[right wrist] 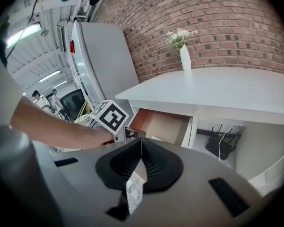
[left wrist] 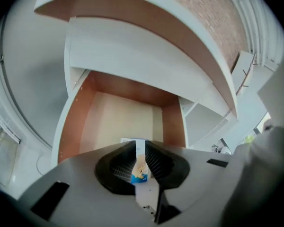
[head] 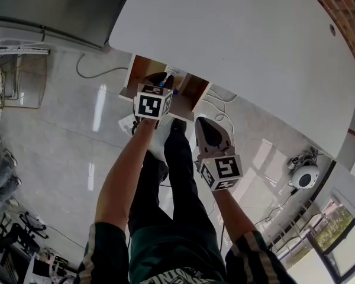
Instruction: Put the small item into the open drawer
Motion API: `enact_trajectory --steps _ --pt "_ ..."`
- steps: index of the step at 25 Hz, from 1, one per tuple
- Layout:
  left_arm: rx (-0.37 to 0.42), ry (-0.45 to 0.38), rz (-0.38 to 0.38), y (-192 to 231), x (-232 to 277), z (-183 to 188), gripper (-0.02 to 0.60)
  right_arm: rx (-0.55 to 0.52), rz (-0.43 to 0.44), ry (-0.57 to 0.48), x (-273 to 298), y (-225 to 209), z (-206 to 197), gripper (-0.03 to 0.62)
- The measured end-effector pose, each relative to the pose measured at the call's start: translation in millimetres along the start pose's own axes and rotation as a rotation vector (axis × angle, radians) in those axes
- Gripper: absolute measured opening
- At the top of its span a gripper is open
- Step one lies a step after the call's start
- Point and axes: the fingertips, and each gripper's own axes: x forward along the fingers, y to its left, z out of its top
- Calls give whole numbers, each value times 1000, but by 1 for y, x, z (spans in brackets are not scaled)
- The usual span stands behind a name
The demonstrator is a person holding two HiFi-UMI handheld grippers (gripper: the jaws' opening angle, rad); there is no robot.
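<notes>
The drawer point(head: 143, 71) stands pulled out under the white table point(head: 236, 34). My left gripper point(head: 164, 83) hangs over it, its marker cube just above the drawer's front. In the left gripper view, the left gripper point(left wrist: 140, 143) has its jaws a narrow gap apart. Through the gap shows a small white-and-blue packet point(left wrist: 140, 173) lying low in the drawer point(left wrist: 73, 122); its white end spreads wider than the gap behind the tips. My right gripper point(head: 202, 120) is held back beside the person's legs. The right gripper point(right wrist: 141, 141) has its jaws shut with nothing between them.
A white vase with flowers point(right wrist: 185, 56) stands on the table by the brick wall. A router and cables point(right wrist: 217, 145) sit under the table to the right of the drawer point(right wrist: 163, 124). A grey cabinet point(right wrist: 104, 65) stands to the left. A white round device point(head: 305, 176) lies on the floor.
</notes>
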Motion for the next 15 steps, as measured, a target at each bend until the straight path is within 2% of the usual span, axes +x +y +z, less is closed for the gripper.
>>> enact_trajectory --steps 4,9,15 --pt "80 -27 -19 -16 -40 2 15 -9 5 -25 -3 14 15 25" --pt "119 -83 -38 -46 -101 20 15 7 19 -59 -26 28 55 25" --pt "168 -183 -1 -71 -181 79 15 -16 52 -114 -54 42 120 25"
